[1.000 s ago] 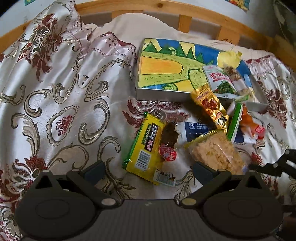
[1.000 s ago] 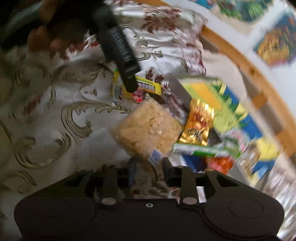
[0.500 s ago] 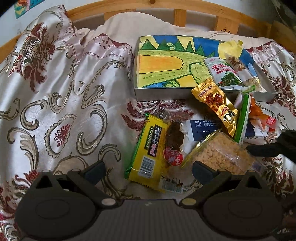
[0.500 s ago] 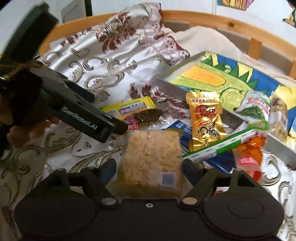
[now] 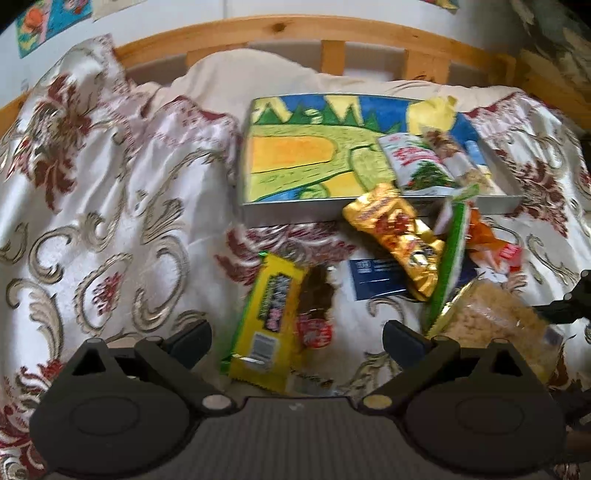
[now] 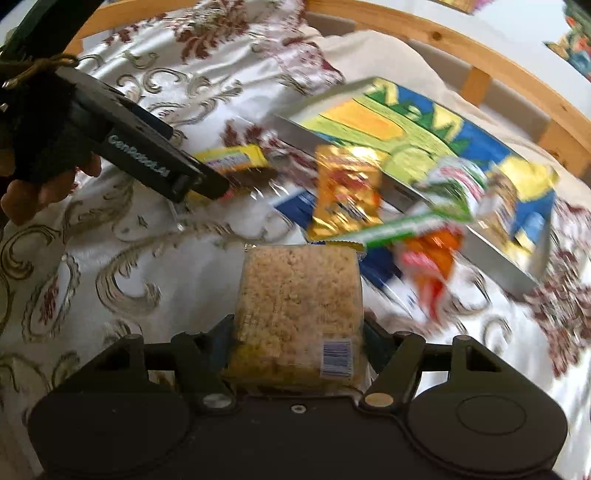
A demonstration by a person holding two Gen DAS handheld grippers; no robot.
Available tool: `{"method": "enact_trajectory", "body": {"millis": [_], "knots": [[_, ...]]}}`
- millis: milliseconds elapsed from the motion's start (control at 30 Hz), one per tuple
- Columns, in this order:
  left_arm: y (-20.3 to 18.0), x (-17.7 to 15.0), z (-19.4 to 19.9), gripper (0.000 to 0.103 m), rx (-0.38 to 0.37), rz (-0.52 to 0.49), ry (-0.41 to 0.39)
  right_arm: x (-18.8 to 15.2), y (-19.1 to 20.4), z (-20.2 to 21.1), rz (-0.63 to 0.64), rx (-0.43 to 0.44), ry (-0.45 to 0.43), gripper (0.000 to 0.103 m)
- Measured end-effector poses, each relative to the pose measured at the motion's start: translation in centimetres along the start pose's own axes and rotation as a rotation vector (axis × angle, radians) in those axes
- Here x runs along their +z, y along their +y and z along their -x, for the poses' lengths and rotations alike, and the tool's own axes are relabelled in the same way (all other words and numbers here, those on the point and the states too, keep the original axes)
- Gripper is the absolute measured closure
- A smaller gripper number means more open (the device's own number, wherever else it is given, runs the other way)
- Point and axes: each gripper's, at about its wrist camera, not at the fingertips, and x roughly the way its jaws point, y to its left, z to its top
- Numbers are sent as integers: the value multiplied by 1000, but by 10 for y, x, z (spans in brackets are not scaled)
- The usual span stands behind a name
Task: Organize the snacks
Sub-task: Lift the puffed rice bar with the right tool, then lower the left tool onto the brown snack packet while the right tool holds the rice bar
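My right gripper point(image 6: 297, 334) is shut on a clear pack of puffed-rice cake point(image 6: 299, 302), held off the bed; the pack also shows in the left wrist view point(image 5: 491, 325). My left gripper point(image 5: 295, 338) is open and empty, just above a yellow snack bar point(image 5: 267, 317) and a dark brown snack with a red label point(image 5: 314, 306). A colourful painted tray point(image 5: 314, 158) lies behind, with a white-green packet point(image 5: 417, 166) in it. A gold packet point(image 5: 399, 236), a green-edged packet point(image 5: 452, 251) and an orange packet point(image 5: 491, 247) lie in front of the tray.
Everything lies on a bed with a white floral satin cover point(image 5: 110, 206). A wooden headboard rail point(image 5: 295, 33) runs along the back. A blue card point(image 5: 376, 280) lies under the snacks. The left gripper's body and the hand holding it show in the right wrist view point(image 6: 140, 155).
My right gripper has closed on the puffed-rice pack and lifted it. The left gripper has moved slightly forward over the yellow bar.
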Motion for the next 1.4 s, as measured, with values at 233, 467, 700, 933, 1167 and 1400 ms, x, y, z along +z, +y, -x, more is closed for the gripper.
{"method": "enact_trajectory", "body": {"millis": [233,467,700,933,1167,1400], "knots": [[-11,-2,-10,9,-10,30,-23,-1,-8,-2,-38,-26,-16,32],[-19,-5,-23,25,15,-7,-5,2,-6,-6,-24,-30,-30,32],[-37,-9,-28,46,117,-87,3,2,-2,-14,1,-30,-22,32],[-45,-11,-26,50,151,-121,17,2,-3,-14,6,-30,-21,32],[-43,-11,-17,51,118,-85,33,2,-2,-16,11,-31,-19,32],[-50,-13,-25,38,108,-139,52,-1,-4,-23,5,-20,-28,28]]}}
